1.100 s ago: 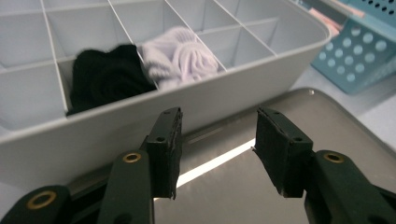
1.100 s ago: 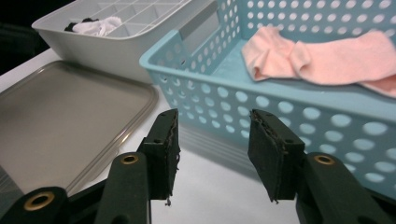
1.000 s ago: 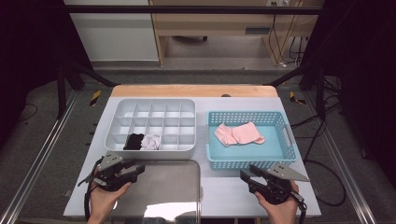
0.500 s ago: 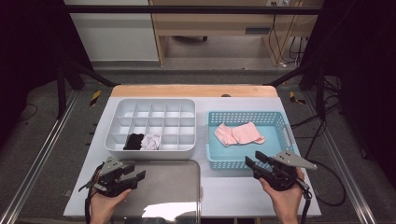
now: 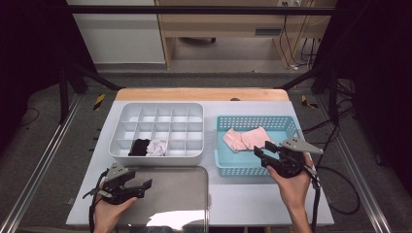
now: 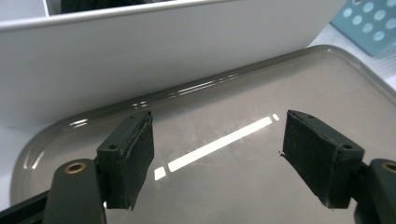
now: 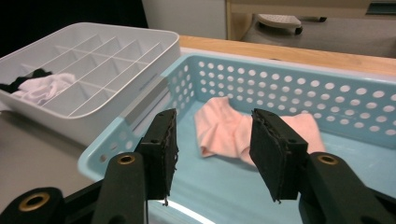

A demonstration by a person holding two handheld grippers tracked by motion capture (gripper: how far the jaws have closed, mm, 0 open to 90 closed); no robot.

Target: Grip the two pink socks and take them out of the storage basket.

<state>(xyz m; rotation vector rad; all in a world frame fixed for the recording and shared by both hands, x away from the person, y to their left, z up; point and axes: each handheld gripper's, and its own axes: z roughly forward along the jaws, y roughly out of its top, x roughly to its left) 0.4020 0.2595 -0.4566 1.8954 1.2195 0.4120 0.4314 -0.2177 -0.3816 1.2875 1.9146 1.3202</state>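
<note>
Right gripper (image 7: 212, 154) hangs over the blue basket (image 5: 286, 127), jaws parted, near the pink cloth (image 7: 233, 130). Left gripper (image 6: 217, 158), jaws just opened wide, holds nothing above the grey tray (image 6: 233, 93).

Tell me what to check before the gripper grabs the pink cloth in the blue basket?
1. Right gripper jaws open with nothing between them: ok.
2. Pink cloth in plain sight, nothing lying on it: ok.
3. Right gripper down at the cloth: not ok, it is over the near rim of the blue basket, apart from the cloth.
4. Free compartments in the white divider box for the cloth: ok, a black cloth and a white cloth sit in the front row.
5. Left gripper out of the way: ok, its jaws have just been opening, empty, over the grey tray.
</note>
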